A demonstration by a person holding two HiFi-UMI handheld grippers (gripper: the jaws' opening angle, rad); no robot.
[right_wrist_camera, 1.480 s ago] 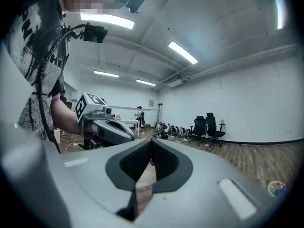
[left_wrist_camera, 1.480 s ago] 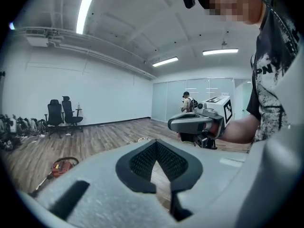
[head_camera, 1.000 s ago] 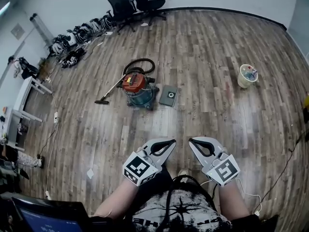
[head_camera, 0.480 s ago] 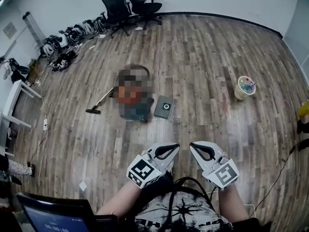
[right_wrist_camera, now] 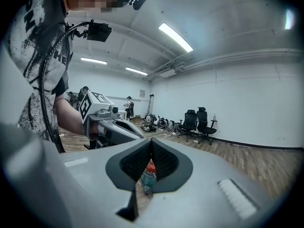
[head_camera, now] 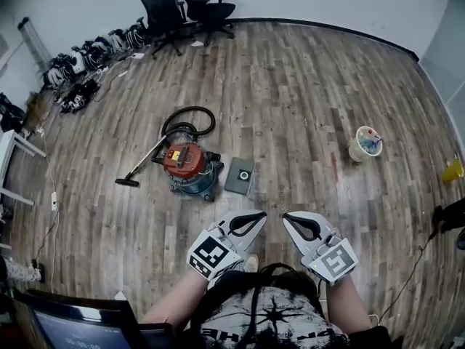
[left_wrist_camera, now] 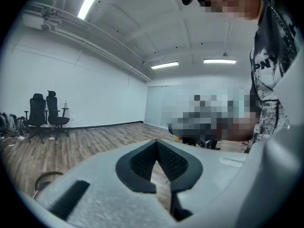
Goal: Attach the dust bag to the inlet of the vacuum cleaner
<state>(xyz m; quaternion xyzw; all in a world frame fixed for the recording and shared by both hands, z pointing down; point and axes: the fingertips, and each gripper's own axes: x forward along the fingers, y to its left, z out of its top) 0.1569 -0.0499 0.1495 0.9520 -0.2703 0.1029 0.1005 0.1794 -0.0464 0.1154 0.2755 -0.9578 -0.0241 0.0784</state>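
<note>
- Both grippers are held side by side in front of the person's waist, tips pointing out over the wood floor [head_camera: 305, 86], well short of everything.
- Left gripper [head_camera: 257, 216]: jaws pressed together, nothing in them. Its own view shows the same thing, just bare floor past the tips.
- Right gripper [head_camera: 288, 219]: jaws closed too, empty. In its view the vacuum [right_wrist_camera: 147, 175] peeks through the little gap under the tips, but that's far off on the floor, not held.
- The vacuum [head_camera: 189, 167] (red top, teal drum) stands upright mid-floor, ahead and a bit to the left of the grippers.
- Its black hose [head_camera: 187, 121] loops behind it, and the wand runs out to a nozzle [head_camera: 126, 182] on the left.
- The dust bag [head_camera: 240, 176] is a flat grey square with a round hole, lying on the floor just right of the vacuum. Can't tell if it's touching the base.
- Off to the right sits a pale bucket [head_camera: 363, 144], well apart from all of that.
- Black chairs [head_camera: 178, 6] are along the far wall.
</note>
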